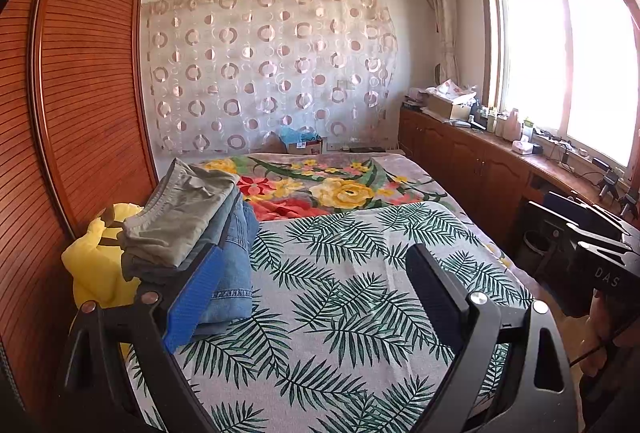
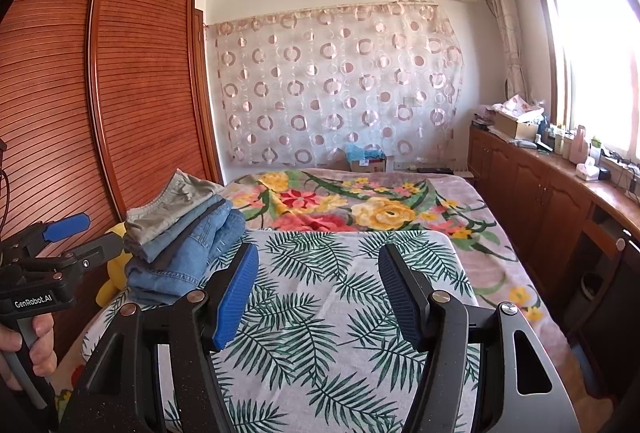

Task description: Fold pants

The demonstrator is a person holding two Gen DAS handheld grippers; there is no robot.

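Note:
A stack of folded pants (image 1: pixel 208 233), grey-green on top and blue denim below, lies at the left edge of the bed on the palm-leaf cloth (image 1: pixel 344 297); it also shows in the right wrist view (image 2: pixel 180 237). My left gripper (image 1: pixel 316 289) is open and empty, held above the cloth just right of the stack. My right gripper (image 2: pixel 316 293) is open and empty above the cloth. The left gripper also shows at the left edge of the right wrist view (image 2: pixel 84 233), open. The right gripper's body shows at the right edge of the left wrist view (image 1: pixel 600 249).
A floral blanket (image 2: pixel 360 205) covers the far half of the bed. A yellow plush toy (image 1: pixel 96 265) sits left of the stack against the slatted wooden wardrobe (image 1: pixel 80 93). A wooden cabinet (image 2: pixel 540 193) with boxes and bottles runs under the window at the right.

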